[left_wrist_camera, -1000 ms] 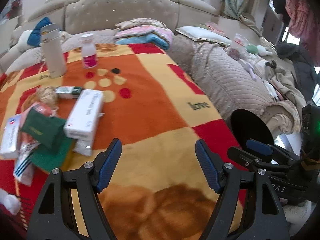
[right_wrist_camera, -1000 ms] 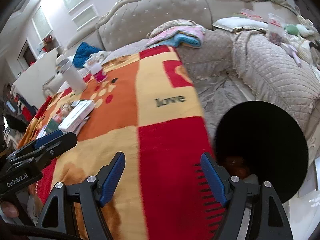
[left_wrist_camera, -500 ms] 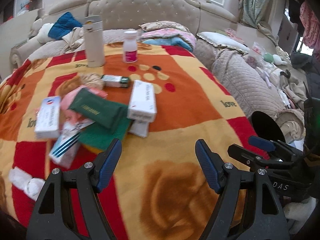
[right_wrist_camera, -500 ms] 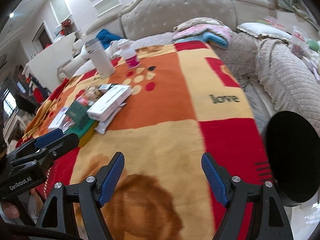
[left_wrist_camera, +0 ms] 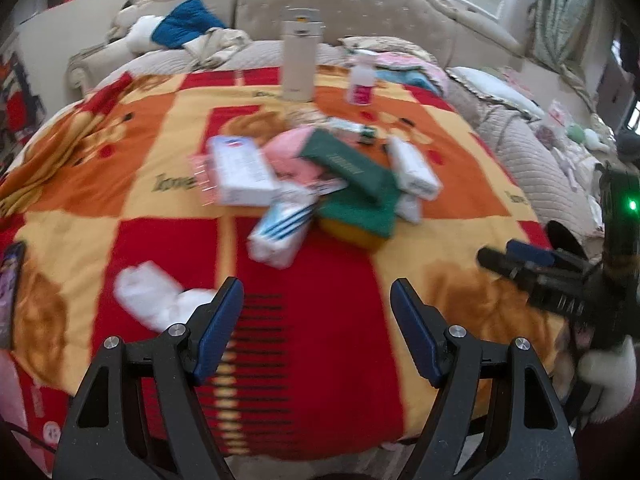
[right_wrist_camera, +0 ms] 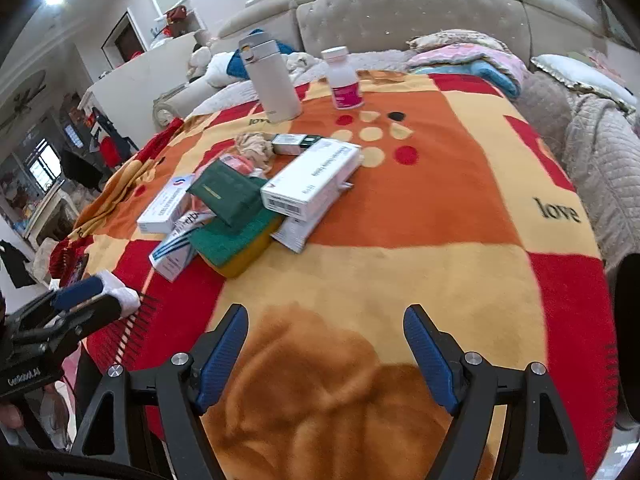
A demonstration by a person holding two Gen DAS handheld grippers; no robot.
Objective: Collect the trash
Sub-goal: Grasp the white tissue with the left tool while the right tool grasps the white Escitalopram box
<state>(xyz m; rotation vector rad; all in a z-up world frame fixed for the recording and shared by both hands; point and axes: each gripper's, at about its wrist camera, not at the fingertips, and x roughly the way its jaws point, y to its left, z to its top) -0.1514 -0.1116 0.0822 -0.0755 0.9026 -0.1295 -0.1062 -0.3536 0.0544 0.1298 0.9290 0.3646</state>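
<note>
A pile of trash lies on a red, orange and yellow blanket (left_wrist_camera: pixel 340 352): white cartons (left_wrist_camera: pixel 240 170) (right_wrist_camera: pixel 312 178), a dark green box (left_wrist_camera: pixel 350 166) (right_wrist_camera: pixel 226 192), a green and yellow sponge (right_wrist_camera: pixel 236 242), a striped tissue pack (left_wrist_camera: pixel 280 232) and a pink wrapper (left_wrist_camera: pixel 290 152). White crumpled tissue (left_wrist_camera: pixel 154 294) lies just left of my left gripper (left_wrist_camera: pixel 316 320), which is open and empty above the near blanket. My right gripper (right_wrist_camera: pixel 326 350) is open and empty, near the front edge right of the pile. A black bin (right_wrist_camera: pixel 628 332) sits at the right edge.
A white flask (right_wrist_camera: pixel 272 80) and a pill bottle (right_wrist_camera: pixel 344 78) stand at the far side. A crumpled beige wad (right_wrist_camera: pixel 256 148) and a small box (right_wrist_camera: pixel 294 142) lie behind the pile. A phone (left_wrist_camera: pixel 10 284) lies at the left edge. A quilted sofa (right_wrist_camera: pixel 600 152) is to the right.
Both grippers have swung left, away from the black bin and toward the pile. The white tissue and phone have come into the left view. Both stay open and empty.
</note>
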